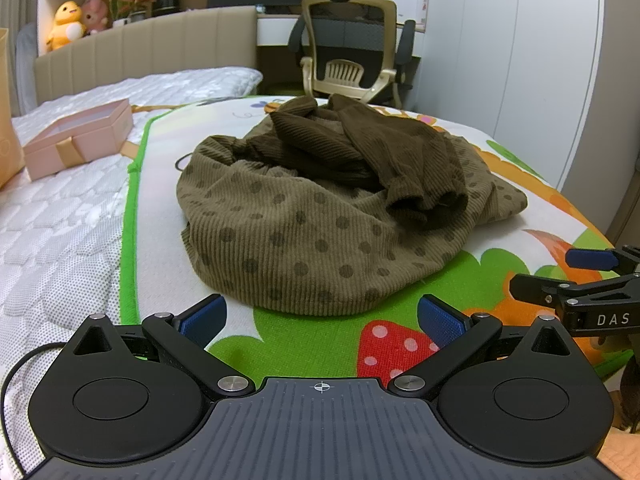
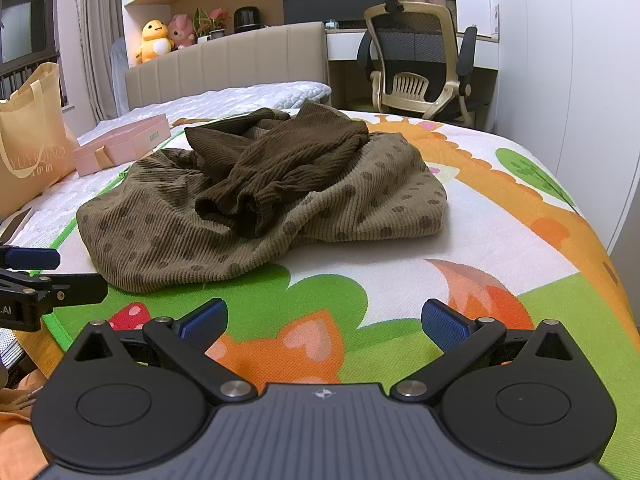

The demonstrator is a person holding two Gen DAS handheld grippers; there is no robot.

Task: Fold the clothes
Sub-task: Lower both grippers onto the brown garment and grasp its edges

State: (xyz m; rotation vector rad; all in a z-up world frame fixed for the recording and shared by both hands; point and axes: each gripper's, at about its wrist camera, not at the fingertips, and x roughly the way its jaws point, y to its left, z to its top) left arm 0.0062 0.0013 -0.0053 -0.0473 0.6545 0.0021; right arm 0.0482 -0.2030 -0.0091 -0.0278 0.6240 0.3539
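Corduroy garment (image 1: 320, 216) lies crumpled mid play mat (image 1: 312, 344), just beyond the left gripper (image 1: 320, 316) and right gripper (image 2: 324, 320), both spread wide and empty; pinching bunched layers risks dragging the heap.

— What colours am I looking at on my feed?

— The crumpled garment (image 1: 320, 216) is olive with darker dots, its sleeves (image 1: 384, 148) plain dark brown. My mat (image 2: 500, 200) is white, edged green, printed in orange with a red white-spotted strawberry (image 1: 394, 350).

— And beyond it?

— A pink box (image 1: 80, 138), a tan bag (image 2: 30, 140), white quilted bedding (image 1: 60, 220) — and blue pads (image 2: 204, 322) on my black grippers.
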